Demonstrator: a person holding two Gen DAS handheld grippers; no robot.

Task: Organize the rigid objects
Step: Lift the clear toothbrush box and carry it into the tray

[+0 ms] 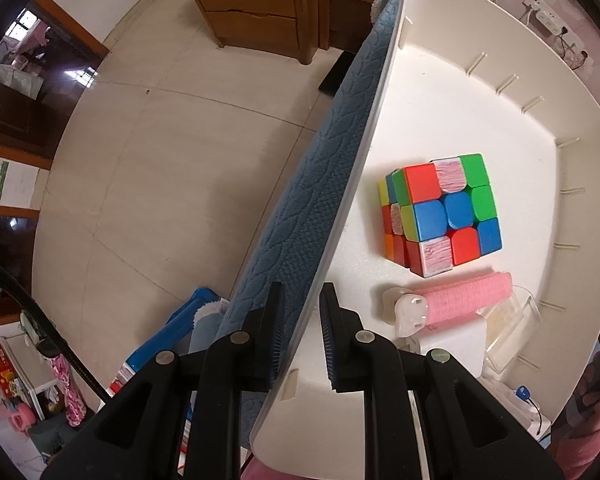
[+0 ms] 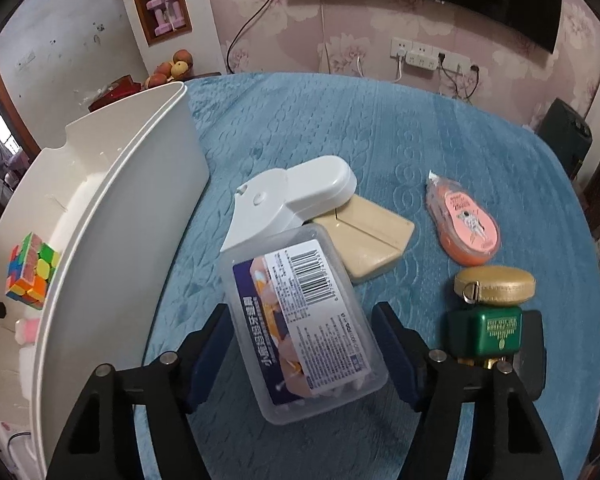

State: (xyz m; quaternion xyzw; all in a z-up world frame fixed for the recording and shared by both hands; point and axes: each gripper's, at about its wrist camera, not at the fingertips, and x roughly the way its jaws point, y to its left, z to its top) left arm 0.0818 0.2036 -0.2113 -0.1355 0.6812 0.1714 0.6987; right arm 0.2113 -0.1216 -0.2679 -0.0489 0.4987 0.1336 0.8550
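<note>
Left tool [image 1: 300,336]: jaws narrow, straddling the white bin's [image 1: 452,92] near wall, one pad outside against the blue cloth [image 2: 380,128], one inside. Pads look close to the rim; can't tell if they actually pinch it.

Bin sits at the table's left edge; floor drops away right beside it. Inside: Rubik's cube [image 1: 440,216] near the middle, pink roller [image 1: 464,300] just beside it, a clear plastic piece [image 1: 508,332] toward the far wall. Open floor of the bin remains beyond the cube.

Right tool [image 2: 300,356]: jaws half-wide, clear flosser box [image 2: 300,320] lying tilted between them. Left pad at or near the box's edge, right pad apart from it, so no grip on it.

Box's far end overlaps the white dispenser [image 2: 292,200] and lies just beside the beige holder [image 2: 372,244]. Green box [image 2: 486,332] sits just right of the right finger, gold tape measure [image 2: 496,284] touching behind it. Orange correction tape [image 2: 464,220] stands apart, further back. Bare cloth between box and bin wall; back half of the table open.
</note>
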